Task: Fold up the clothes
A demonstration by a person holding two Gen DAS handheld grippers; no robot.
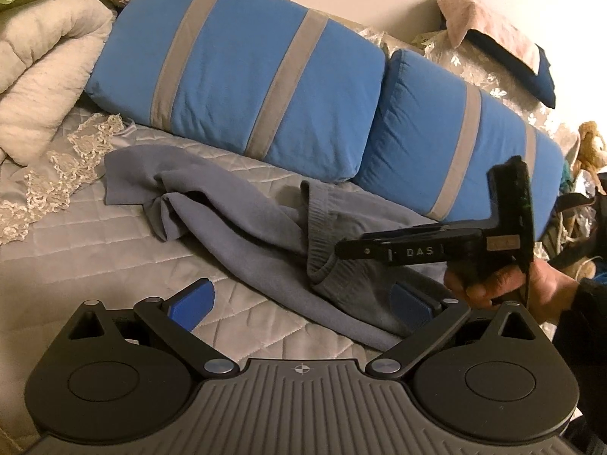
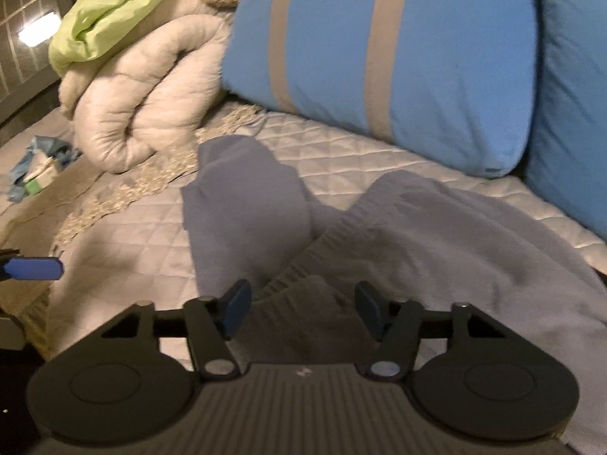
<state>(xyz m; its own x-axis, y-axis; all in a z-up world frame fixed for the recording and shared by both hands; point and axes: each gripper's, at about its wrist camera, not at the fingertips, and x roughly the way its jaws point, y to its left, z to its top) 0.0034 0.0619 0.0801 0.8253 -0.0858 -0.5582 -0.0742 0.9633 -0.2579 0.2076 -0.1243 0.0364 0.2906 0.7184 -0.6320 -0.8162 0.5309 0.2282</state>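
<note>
Lying rumpled: grey garment (image 2: 398, 235) on bed (image 2: 125, 227)

Both views are dim, with a warm yellowish indoor cast. The one lamp (image 2: 39, 29) in sight glares white at the far left of the right wrist view. The left wrist view is fairly sharp; the pillows (image 1: 242, 72) bow with fisheye curve and the corners go dark. The right wrist view is smeared by motion blur, so the quilt (image 2: 125, 235) stitching and the grey garment (image 2: 436, 235) look soft. A soft shadow darkens the garment near the right claw (image 2: 301, 303)
</note>
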